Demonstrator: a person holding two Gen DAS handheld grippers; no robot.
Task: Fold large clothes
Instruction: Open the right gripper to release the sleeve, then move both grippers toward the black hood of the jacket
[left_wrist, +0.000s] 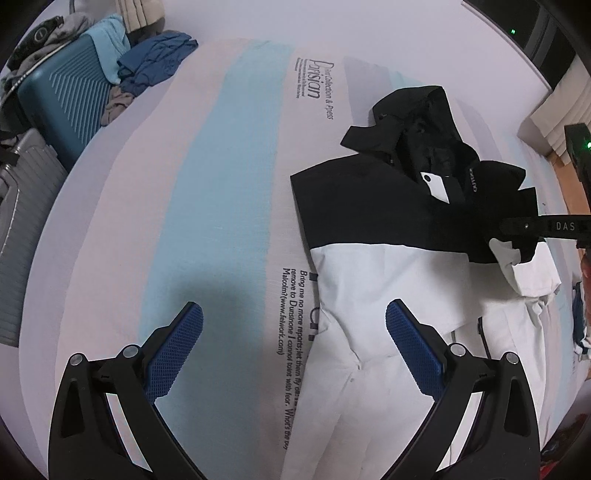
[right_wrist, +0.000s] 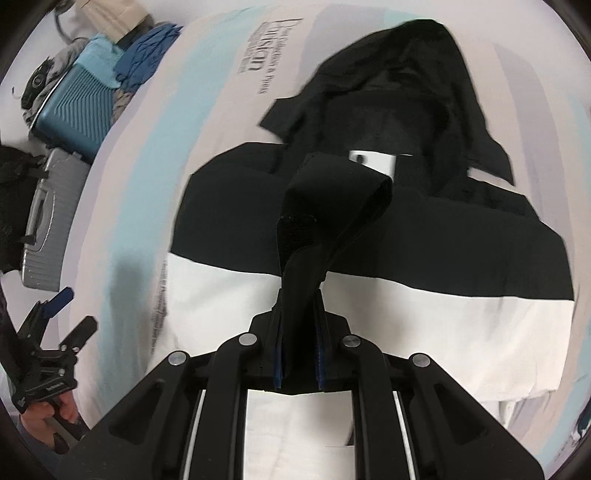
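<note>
Spotted the teal suitcase and a heap of clothes way off on the left, well clear of the job. Had the left gripper hanging over the striped bed sheet right at the jacket's left edge, jaws wide with nothing in them. Found the black-and-white hooded jacket lying flat on the bed, hood spread out. Had the right gripper above the chest, jaws pinched narrow on the black sleeve cuff. Looked risky, honestly: could've lost the cuff from such a thin bite on a quick pull, or dragged and bunched the body with nothing pinning it. Could also have dropped the sleeve crooked and got a lopsided fold.
</note>
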